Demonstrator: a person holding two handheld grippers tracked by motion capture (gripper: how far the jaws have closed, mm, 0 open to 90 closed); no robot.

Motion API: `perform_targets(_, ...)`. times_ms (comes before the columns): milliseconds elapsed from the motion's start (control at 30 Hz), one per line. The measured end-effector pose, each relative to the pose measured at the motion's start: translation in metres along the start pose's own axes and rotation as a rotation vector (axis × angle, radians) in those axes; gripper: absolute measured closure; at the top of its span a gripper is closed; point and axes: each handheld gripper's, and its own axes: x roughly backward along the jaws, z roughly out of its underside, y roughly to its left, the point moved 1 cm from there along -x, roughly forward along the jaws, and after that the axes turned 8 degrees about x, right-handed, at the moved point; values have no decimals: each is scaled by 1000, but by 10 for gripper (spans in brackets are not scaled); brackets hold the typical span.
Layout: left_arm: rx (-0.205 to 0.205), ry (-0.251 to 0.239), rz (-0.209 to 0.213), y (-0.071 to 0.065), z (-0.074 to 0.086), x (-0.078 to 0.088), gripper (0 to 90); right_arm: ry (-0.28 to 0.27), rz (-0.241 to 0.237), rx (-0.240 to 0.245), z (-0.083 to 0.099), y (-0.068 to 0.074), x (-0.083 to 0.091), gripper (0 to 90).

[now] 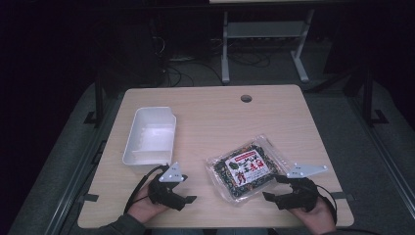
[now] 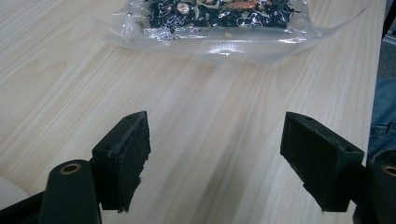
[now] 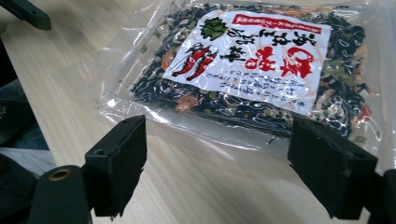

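Note:
A clear packet of dark dried vegetables (image 1: pixel 247 169) with a white and red label lies flat on the wooden table (image 1: pixel 210 117), right of centre near the front. My left gripper (image 1: pixel 188 190) rests on the table to the packet's left, jaws open and pointing at it. In the left gripper view the open jaws (image 2: pixel 215 163) hold nothing, and the packet's sealed edge (image 2: pixel 219 44) lies ahead. My right gripper (image 1: pixel 272 188) sits at the packet's near right corner. Its jaws (image 3: pixel 217 172) stand open just short of the packet (image 3: pixel 261 60), with nothing between them.
A white plastic tub (image 1: pixel 149 137), open side up, stands on the left half of the table behind my left gripper. A round cable hole (image 1: pixel 246 98) marks the far edge. A metal stand (image 1: pixel 264 34) and cables are on the floor beyond the table.

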Motion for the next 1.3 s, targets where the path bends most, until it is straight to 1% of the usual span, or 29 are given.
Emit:
perform_targets(133, 0, -1, 3, 0, 0, 0, 236, -13, 16, -15, 1, -3, 3, 194)
perform_targets(233, -4, -2, 7, -2, -1, -1, 238, -20, 33, -43, 2, -5, 6, 195)
perform_targets(367, -3, -7, 15, -3, -2, -2, 239, -28, 55, -66, 3, -9, 10, 200)
perform_targets(500, -8, -13, 19, -5, -6, -4, 248, -45, 83, -102, 4, -14, 16, 204)
perform_targets(667, -18, -19, 21, -5, -14, -6, 270, -57, 112, -134, 7, -21, 23, 210)
perform_targets(767, -21, -20, 24, -5, -20, -8, 281, -56, 133, -168, 9, -29, 27, 214)
perform_targets(833, -19, -27, 25, -5, -25, -9, 298, -58, 155, -194, 11, -36, 31, 220)
perform_targets(900, -17, -29, 30, -5, -32, -12, 316, -67, 174, -236, 12, -44, 35, 226)
perform_targets(1000, -27, -30, 20, -6, -43, -19, 367, -71, 200, -277, 15, -55, 40, 244)
perform_targets(1067, -25, -36, 11, -7, -49, -24, 410, -67, 203, -308, 19, -63, 41, 275)
perform_targets(1133, -25, -36, 0, -6, -55, -30, 427, -60, 207, -331, 22, -69, 41, 287)
perform_targets(1167, -25, -36, 0, -6, -55, -30, 441, -57, 203, -348, 23, -72, 41, 300)
perform_targets(1200, -10, -45, -5, -4, -60, -36, 466, -55, 194, -371, 26, -76, 40, 314)
perform_targets(1300, 0, -41, -10, -2, -66, -43, 511, -35, 179, -400, 31, -81, 37, 353)
